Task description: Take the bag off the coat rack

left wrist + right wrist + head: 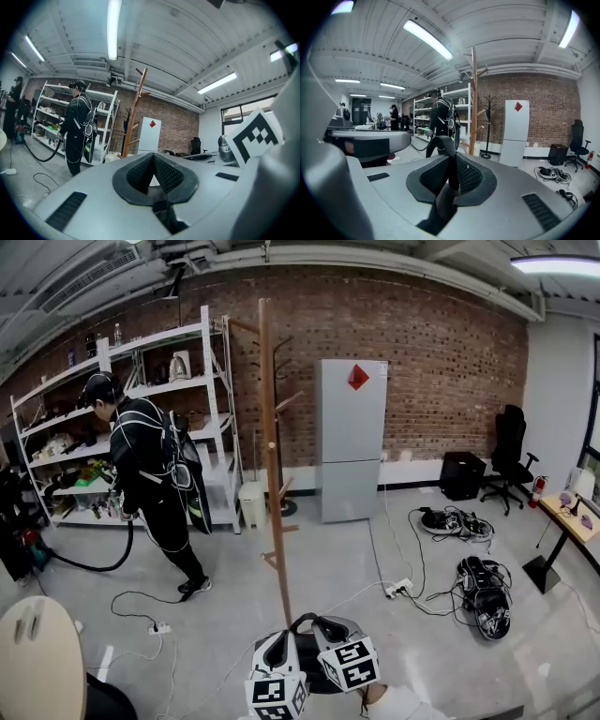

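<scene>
Black strap in the tongs, rack pegs bare

Wooden coat rack (272, 427) stands on the floor mid-room, every peg I can see empty. Bag (312, 677) shows as a dark mass low between the two marker cubes, close to the body and well apart from the rack; little of it is visible. Its strap (314, 618) arches between the two tools.

Right gripper (451, 164): jaws clamped on the strap (446, 145), which rises between the pads and loops above them.

Left gripper (153, 161): jaw tips drawn together, daylight showing through the gap behind them, nothing plainly between the pads. A dark strip lies low at the jaw root; possibly the strap, cannot settle it.

Person in dark clothes (150, 484) works a hose by the shelving, off to the left, clear of the rack.

Judgement: lift-off looks done, and the step in hand is carrying the bag away. Next move calls for a firm right-hand clamp, the strap kept clear of the rack's lower pegs, and somewhere to set the bag down
</scene>
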